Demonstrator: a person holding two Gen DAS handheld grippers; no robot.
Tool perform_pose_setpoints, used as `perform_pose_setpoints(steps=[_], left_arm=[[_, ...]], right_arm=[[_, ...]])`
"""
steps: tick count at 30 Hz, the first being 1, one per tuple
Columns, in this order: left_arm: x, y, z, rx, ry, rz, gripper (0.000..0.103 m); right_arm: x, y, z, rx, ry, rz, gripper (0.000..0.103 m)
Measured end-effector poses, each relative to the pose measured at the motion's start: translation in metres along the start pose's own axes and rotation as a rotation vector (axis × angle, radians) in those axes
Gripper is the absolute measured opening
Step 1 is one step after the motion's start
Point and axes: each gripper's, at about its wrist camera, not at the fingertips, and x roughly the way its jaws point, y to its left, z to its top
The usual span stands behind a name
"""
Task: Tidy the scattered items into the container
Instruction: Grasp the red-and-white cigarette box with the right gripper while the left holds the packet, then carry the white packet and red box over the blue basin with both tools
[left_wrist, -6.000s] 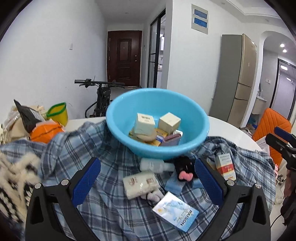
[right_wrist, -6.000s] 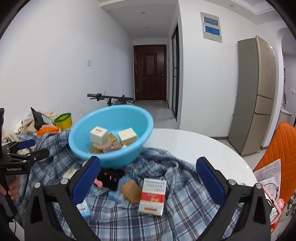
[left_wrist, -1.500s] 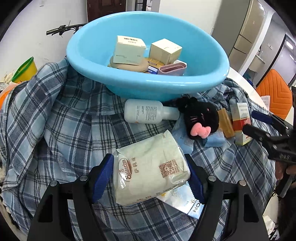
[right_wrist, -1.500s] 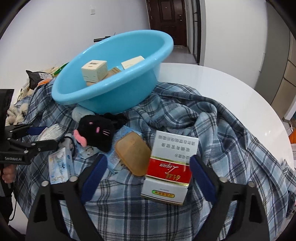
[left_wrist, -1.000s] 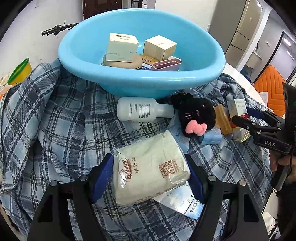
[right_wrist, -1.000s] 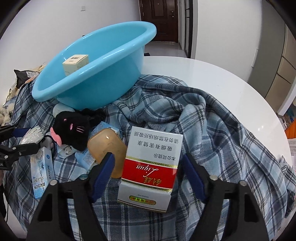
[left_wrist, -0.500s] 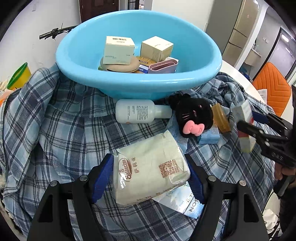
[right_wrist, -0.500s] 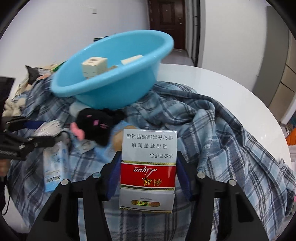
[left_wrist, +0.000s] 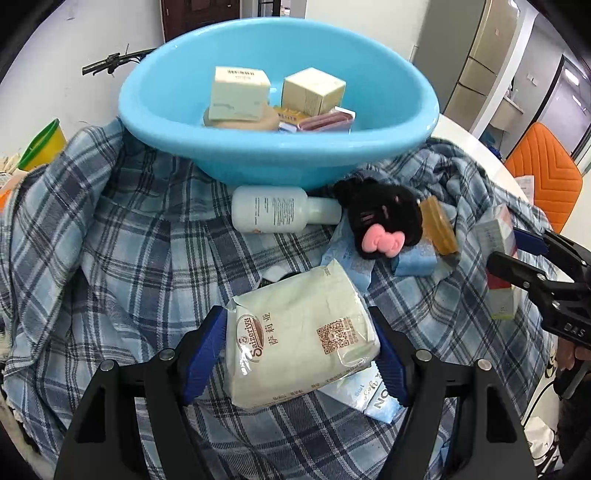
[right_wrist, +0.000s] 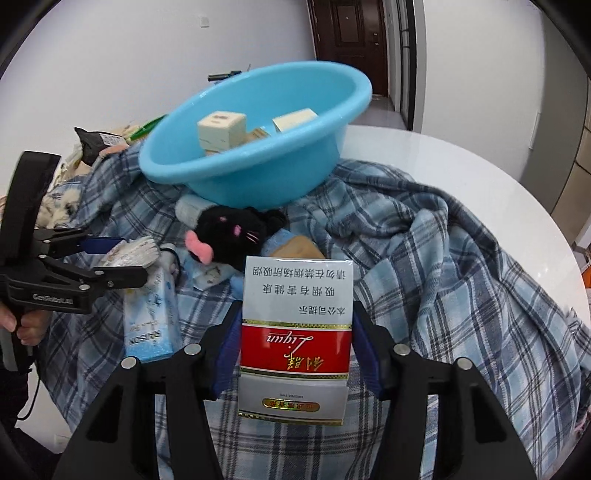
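Observation:
A blue basin (left_wrist: 280, 155) (right_wrist: 258, 173) with several small boxes inside stands on a plaid cloth (left_wrist: 129, 240). My left gripper (left_wrist: 295, 343) is shut on a pale snack packet (left_wrist: 299, 339), just above the cloth and in front of the basin. My right gripper (right_wrist: 295, 339) is shut on a red-and-white carton (right_wrist: 295, 332), raised over the cloth to the right of the basin. Between us lie a white bottle (left_wrist: 273, 214), a black plush toy (left_wrist: 384, 221) (right_wrist: 229, 229), an amber soap bar (left_wrist: 439, 232) and a blue packet (right_wrist: 151, 317).
The cloth covers part of a round white table (right_wrist: 461, 177). A yellow-green cup (left_wrist: 40, 147) sits at the far left, an orange chair (left_wrist: 546, 181) to the right. A person's hand (right_wrist: 26, 325) holds the left gripper's handle. A bicycle handlebar (left_wrist: 110, 62) shows behind the basin.
My right gripper closed on the red-and-white carton and lifted it off the cloth, leftward toward the basin. The left gripper has stayed shut on the snack packet, hardly moving.

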Motion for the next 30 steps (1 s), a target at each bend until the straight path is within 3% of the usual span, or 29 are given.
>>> perform_pose_setpoints(steps=[8, 15, 23, 30], left_arm=[[-0.050, -0.002, 0.008, -0.028, -0.168, 0.080, 0.077], [-0.096, -0.006, 0.002, -0.036, -0.280, 0.083, 0.077], [-0.128, -0.017, -0.006, 0.002, -0.334, 0.082, 0.077], [-0.139, -0.014, 0.000, -0.008, -0.365, 0.070, 0.077]], right_arm=[[-0.061, 0.018, 0.020, -0.039, -0.170, 0.001, 0.055], [-0.111, 0.027, 0.029, -0.050, -0.311, -0.023, 0.055], [-0.147, 0.046, 0.029, -0.099, -0.413, -0.027, 0.055], [-0.153, 0.050, 0.031, -0.102, -0.444, -0.020, 0.055]])
